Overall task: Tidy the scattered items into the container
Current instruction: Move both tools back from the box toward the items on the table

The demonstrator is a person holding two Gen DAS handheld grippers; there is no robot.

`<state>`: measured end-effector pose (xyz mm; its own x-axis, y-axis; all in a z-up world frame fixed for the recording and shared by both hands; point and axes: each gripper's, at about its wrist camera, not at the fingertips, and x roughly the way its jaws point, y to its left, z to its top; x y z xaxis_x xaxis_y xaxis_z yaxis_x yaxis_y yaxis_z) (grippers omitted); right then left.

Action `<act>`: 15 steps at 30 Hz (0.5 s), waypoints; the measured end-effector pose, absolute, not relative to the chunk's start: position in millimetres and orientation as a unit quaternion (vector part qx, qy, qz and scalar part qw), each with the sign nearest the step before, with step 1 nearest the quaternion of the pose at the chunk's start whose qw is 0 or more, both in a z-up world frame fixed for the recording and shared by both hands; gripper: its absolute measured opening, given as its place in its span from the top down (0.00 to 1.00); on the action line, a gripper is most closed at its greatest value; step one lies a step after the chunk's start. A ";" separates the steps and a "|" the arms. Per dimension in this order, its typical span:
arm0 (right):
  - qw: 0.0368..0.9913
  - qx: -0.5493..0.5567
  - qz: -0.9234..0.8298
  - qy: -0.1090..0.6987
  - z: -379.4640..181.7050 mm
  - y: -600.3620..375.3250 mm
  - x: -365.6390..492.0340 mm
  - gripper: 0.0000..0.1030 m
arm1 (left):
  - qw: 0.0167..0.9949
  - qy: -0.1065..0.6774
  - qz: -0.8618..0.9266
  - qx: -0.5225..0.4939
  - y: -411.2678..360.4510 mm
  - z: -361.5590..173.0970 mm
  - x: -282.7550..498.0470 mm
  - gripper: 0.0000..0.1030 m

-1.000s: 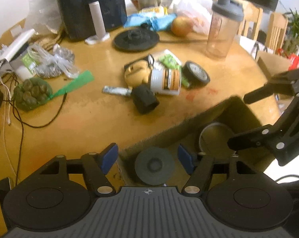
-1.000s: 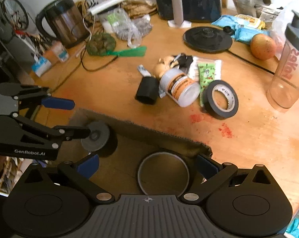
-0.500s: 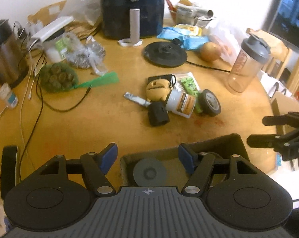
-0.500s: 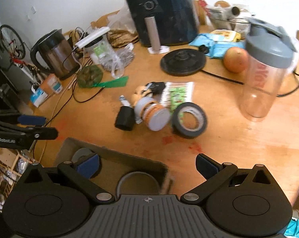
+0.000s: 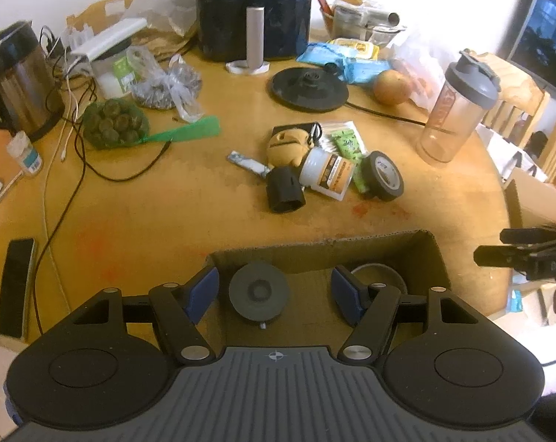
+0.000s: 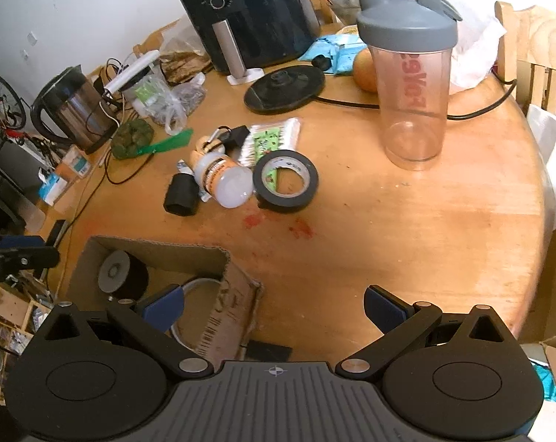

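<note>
Your left claw (image 5: 274, 291) and right claw (image 6: 274, 309) both gape empty; the cardboard box (image 5: 325, 254) at lower centre holds what looks like two round items.

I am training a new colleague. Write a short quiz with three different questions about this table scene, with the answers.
1. True or false: the cardboard box is empty.
2. What lies directly between the black cap and the tape roll?
3. Are the left tongs and right tongs open or shut?

Key:
1. False; a grey disc and a ring-shaped item lie inside.
2. The white bottle, on its side.
3. Both open, holding nothing.
</note>
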<state>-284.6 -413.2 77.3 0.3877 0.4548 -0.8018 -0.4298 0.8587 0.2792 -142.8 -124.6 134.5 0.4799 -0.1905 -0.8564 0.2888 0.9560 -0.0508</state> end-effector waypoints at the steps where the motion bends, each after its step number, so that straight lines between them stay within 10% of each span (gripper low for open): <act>1: 0.835 0.016 0.259 0.486 77.4 -413.5 -283.2 0.00 | 0.860 0.487 -0.141 0.052 -123.0 135.9 -142.1 0.35; 15: 0.855 0.008 0.218 0.470 97.6 -370.1 -253.5 0.00 | 0.876 0.427 -0.187 0.125 -92.1 136.6 -110.4 0.35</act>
